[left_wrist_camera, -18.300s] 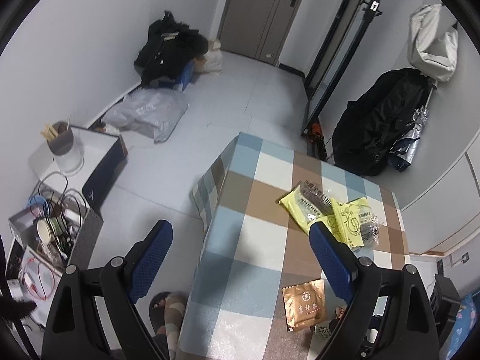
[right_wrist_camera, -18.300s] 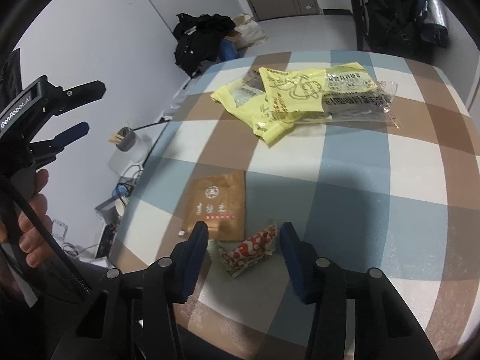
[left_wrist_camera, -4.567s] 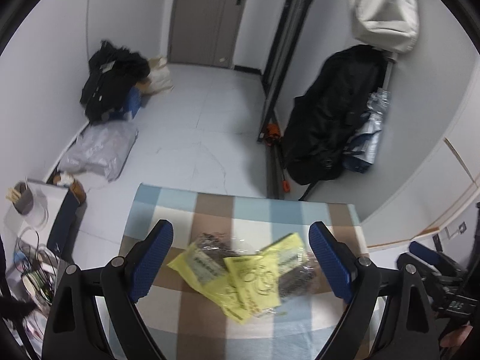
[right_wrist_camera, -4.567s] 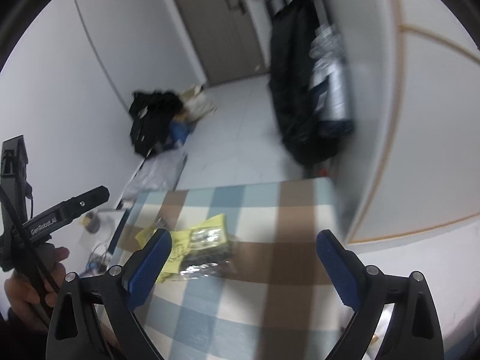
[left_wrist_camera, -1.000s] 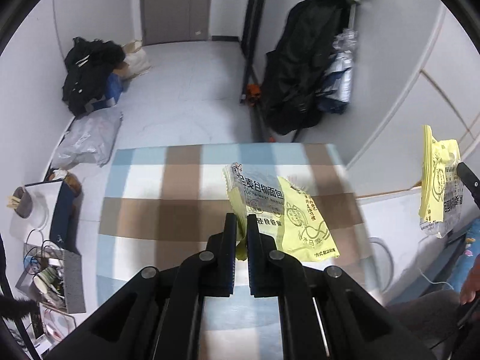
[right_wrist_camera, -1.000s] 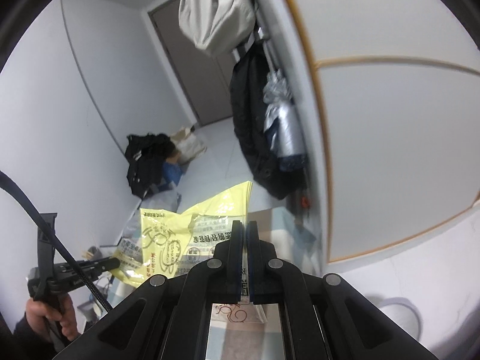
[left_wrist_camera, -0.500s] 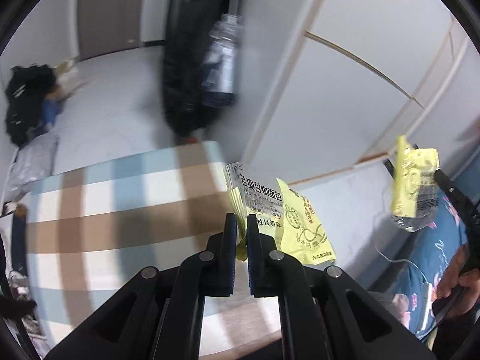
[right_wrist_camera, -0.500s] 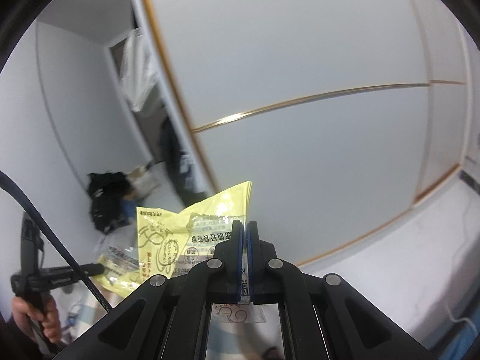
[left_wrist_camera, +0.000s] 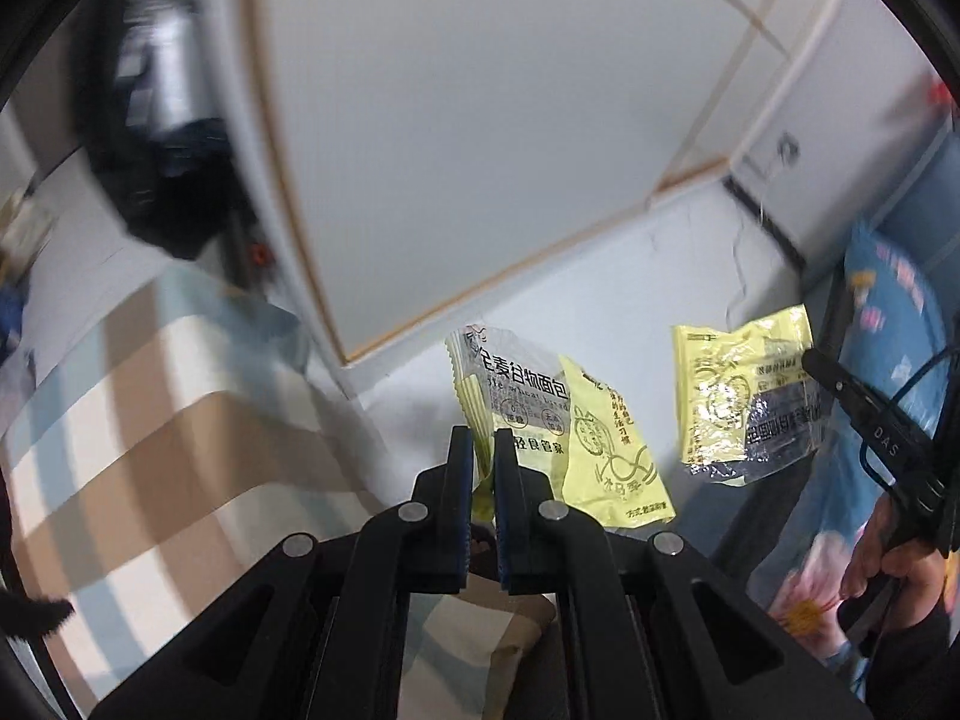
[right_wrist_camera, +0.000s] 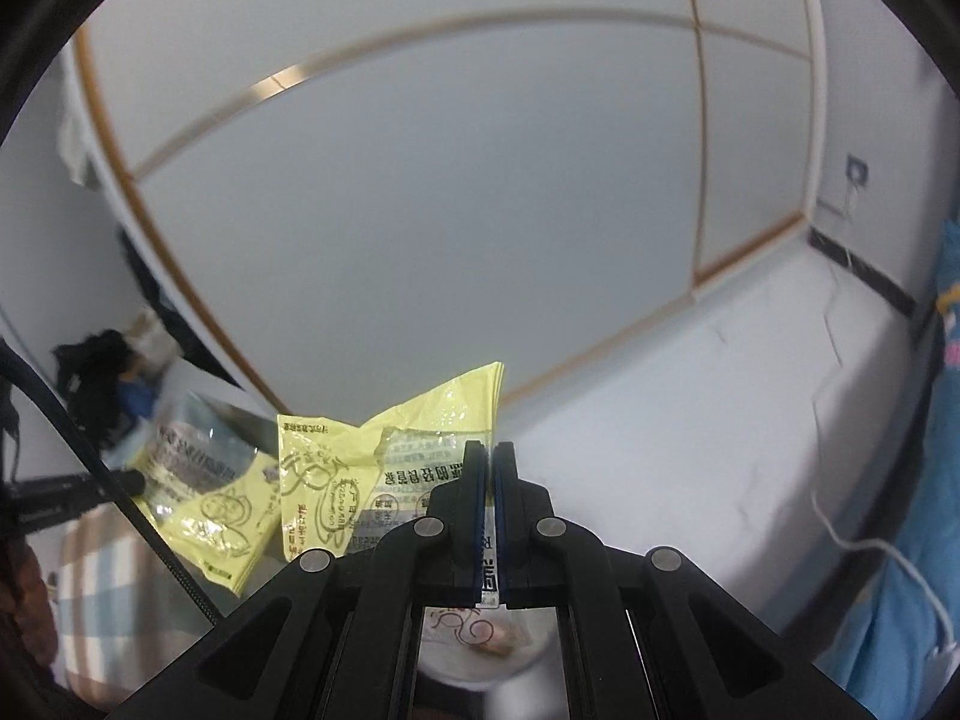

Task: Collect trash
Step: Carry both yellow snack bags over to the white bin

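The crinkled yellow and clear plastic bread wrapper with black print (left_wrist_camera: pixel 528 420) hangs in the air, pinched at its lower edge between the closed blue pads of the left hand-held gripper (left_wrist_camera: pixel 483 450). A second yellow and clear plastic wrapper (right_wrist_camera: pixel 384 474) is clamped the same way in the right hand-held gripper (right_wrist_camera: pixel 487 468), whose jaws are pressed together on it; in the left wrist view this second wrapper shows at the right, held up beside a person's hand (left_wrist_camera: pixel 900 552).

A second ago the left wrapper hung over the middle of the counter, with the door and the dark coats behind. Now it hangs past the counter's edge, over pale floor (left_wrist_camera: pixel 630 312) in front of a white panelled wall with thin wood-coloured trim (left_wrist_camera: pixel 480 120). The right wrapper has likewise swung away from the coats toward that wall.

The counter's blue, brown and white checked cloth (left_wrist_camera: pixel 150 420) lies at the left, blurred. A blue flowered bedspread (left_wrist_camera: pixel 888 312) lies at the right. Under the right hand-held gripper a pale round rim (right_wrist_camera: pixel 510 669) is partly visible; what it belongs to cannot be told.
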`<state>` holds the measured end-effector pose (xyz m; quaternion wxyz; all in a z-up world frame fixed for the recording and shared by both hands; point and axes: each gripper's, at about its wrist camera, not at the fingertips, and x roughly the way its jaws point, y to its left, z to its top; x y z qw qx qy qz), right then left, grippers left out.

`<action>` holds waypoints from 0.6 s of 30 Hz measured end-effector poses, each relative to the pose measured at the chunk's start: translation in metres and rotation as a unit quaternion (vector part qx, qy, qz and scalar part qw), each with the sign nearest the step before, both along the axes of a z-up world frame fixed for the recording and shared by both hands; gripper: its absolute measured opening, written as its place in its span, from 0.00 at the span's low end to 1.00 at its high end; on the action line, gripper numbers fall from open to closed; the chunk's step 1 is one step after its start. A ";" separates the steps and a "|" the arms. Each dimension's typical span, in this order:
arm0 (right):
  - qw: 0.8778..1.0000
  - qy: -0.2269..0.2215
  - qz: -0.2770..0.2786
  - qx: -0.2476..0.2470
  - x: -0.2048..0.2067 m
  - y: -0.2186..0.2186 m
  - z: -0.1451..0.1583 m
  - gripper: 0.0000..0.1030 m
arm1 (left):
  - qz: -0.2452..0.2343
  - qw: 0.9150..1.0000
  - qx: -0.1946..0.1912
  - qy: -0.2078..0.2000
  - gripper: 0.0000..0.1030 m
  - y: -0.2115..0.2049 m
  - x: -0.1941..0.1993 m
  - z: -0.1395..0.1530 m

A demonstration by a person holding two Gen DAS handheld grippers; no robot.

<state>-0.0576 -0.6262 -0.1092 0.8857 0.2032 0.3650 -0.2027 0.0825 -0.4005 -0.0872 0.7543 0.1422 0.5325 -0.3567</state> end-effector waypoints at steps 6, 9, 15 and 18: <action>0.996 0.082 -0.016 0.002 -0.002 -0.016 -0.061 0.02 | -0.050 0.997 0.056 0.022 0.03 -0.046 0.006 -0.053; 0.993 0.119 -0.017 0.010 0.003 -0.021 -0.085 0.02 | -0.070 0.994 0.079 0.023 0.03 -0.064 0.001 -0.072; 0.984 0.179 -0.014 -0.007 0.015 -0.016 -0.127 0.02 | -0.110 0.988 0.111 -0.007 0.03 -0.091 -0.009 -0.095; 0.981 0.194 -0.012 0.006 0.018 -0.016 -0.149 0.02 | -0.120 0.985 0.121 -0.005 0.03 -0.098 -0.008 -0.105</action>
